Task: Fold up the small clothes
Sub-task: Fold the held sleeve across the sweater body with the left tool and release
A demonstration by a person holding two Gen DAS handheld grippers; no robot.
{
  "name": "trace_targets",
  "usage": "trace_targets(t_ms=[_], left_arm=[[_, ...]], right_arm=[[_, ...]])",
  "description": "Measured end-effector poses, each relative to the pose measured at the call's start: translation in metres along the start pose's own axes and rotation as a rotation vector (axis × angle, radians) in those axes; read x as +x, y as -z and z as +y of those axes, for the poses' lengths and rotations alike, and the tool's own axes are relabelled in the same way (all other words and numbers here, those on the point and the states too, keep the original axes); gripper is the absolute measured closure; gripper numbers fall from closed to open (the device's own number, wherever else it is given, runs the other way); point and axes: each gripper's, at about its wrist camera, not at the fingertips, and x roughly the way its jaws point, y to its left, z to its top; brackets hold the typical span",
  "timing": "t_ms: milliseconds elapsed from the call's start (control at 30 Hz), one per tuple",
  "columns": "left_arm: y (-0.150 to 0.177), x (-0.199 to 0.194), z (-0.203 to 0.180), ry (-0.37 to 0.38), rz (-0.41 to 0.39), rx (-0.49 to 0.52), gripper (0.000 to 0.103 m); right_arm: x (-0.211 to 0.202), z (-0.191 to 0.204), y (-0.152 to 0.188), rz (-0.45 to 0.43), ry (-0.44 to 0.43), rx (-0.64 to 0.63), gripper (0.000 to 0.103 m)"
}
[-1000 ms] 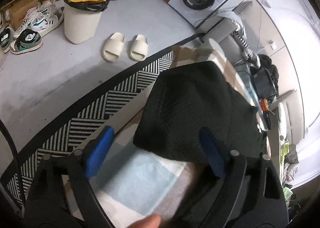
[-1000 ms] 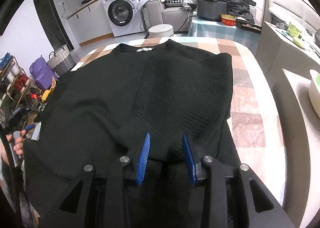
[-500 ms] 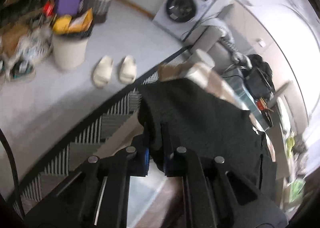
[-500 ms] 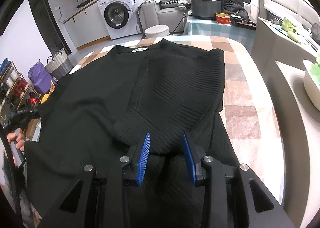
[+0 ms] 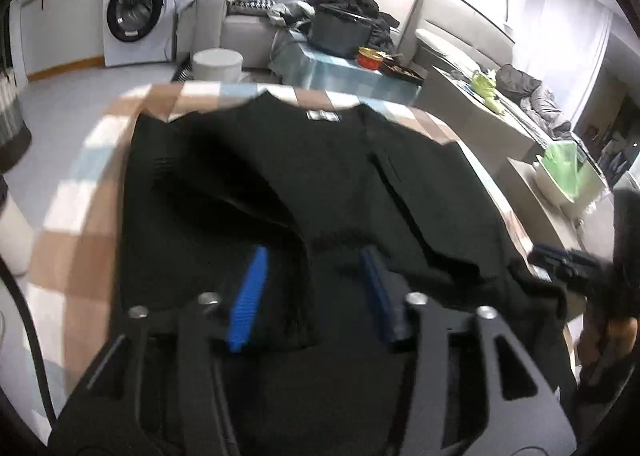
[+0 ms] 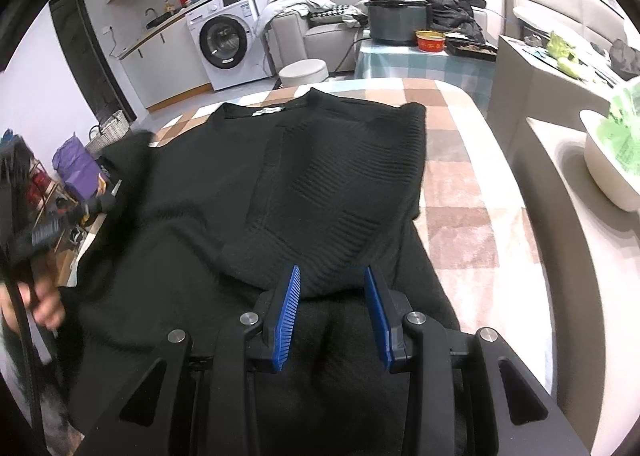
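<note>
A black knit sweater (image 5: 320, 184) lies spread on the checked table cover (image 5: 80, 208), collar label at the far side. Its right side is folded inward in the right wrist view (image 6: 340, 192); its left sleeve lies folded across the body in the left wrist view. My left gripper (image 5: 314, 260) is open above the sweater's near part, with the folded sleeve's end lying between its blue pads. My right gripper (image 6: 332, 280) is open, its pads either side of the folded panel's near edge. Each gripper shows at the edge of the other's view.
Bare checked cover (image 6: 460, 192) lies right of the sweater. A white bowl with green contents (image 6: 612, 160) stands on a side surface at right. Beyond the table are a white stool (image 6: 304, 72), a washing machine (image 6: 224, 44), a sofa and a side table with a dark pot (image 6: 400, 20).
My left gripper closed on the sweater's left edge, carried it inward over the body, and has opened. It now faces along the table. My right gripper stayed open in place.
</note>
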Motion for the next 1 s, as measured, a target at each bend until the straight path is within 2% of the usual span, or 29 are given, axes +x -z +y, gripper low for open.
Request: trace_targets(t_ms=[33, 100, 167, 267, 500, 533, 600, 667, 733, 767, 800, 900, 1000], left_arm=[[0.003, -0.002, 0.004, -0.006, -0.004, -0.016, 0.050], [0.008, -0.010, 0.020, -0.028, -0.018, -0.067, 0.036], [0.012, -0.016, 0.035, -0.061, -0.039, -0.110, 0.028], [0.017, -0.022, 0.061, -0.141, -0.058, -0.164, 0.026], [0.029, 0.001, 0.109, -0.362, 0.012, -0.186, 0.027], [0.032, 0.005, 0.113, -0.379, 0.026, -0.192, 0.028], [0.040, 0.015, 0.121, -0.378, 0.052, -0.202, 0.040], [0.040, 0.024, 0.126, -0.369, 0.076, -0.207, 0.046], [0.042, 0.029, 0.134, -0.336, 0.104, -0.221, 0.060], [0.042, 0.032, 0.134, -0.342, 0.094, -0.220, 0.066], [0.040, 0.033, 0.136, -0.334, 0.092, -0.222, 0.077], [0.037, 0.038, 0.140, -0.321, 0.081, -0.243, 0.089], [0.036, 0.037, 0.143, -0.308, 0.072, -0.262, 0.095]], right_arm=[[-0.001, -0.001, 0.001, 0.000, 0.000, 0.000, 0.069], [-0.001, -0.001, 0.002, 0.000, -0.002, -0.002, 0.069], [0.001, -0.001, 0.002, 0.003, -0.008, 0.000, 0.069], [0.007, 0.000, 0.001, 0.011, -0.018, -0.001, 0.069], [0.018, -0.008, 0.002, 0.036, 0.008, 0.010, 0.069], [0.021, -0.013, 0.002, 0.044, 0.027, 0.026, 0.069], [0.024, -0.021, 0.003, 0.050, 0.059, 0.046, 0.069], [0.026, -0.029, 0.002, 0.055, 0.080, 0.065, 0.069], [0.031, -0.037, -0.001, 0.063, 0.081, 0.083, 0.069], [0.033, -0.040, -0.003, 0.064, 0.085, 0.090, 0.069], [0.037, -0.043, -0.007, 0.064, 0.086, 0.103, 0.069], [0.048, -0.050, -0.020, 0.056, 0.068, 0.149, 0.069], [0.063, -0.054, -0.036, 0.058, 0.073, 0.184, 0.069]])
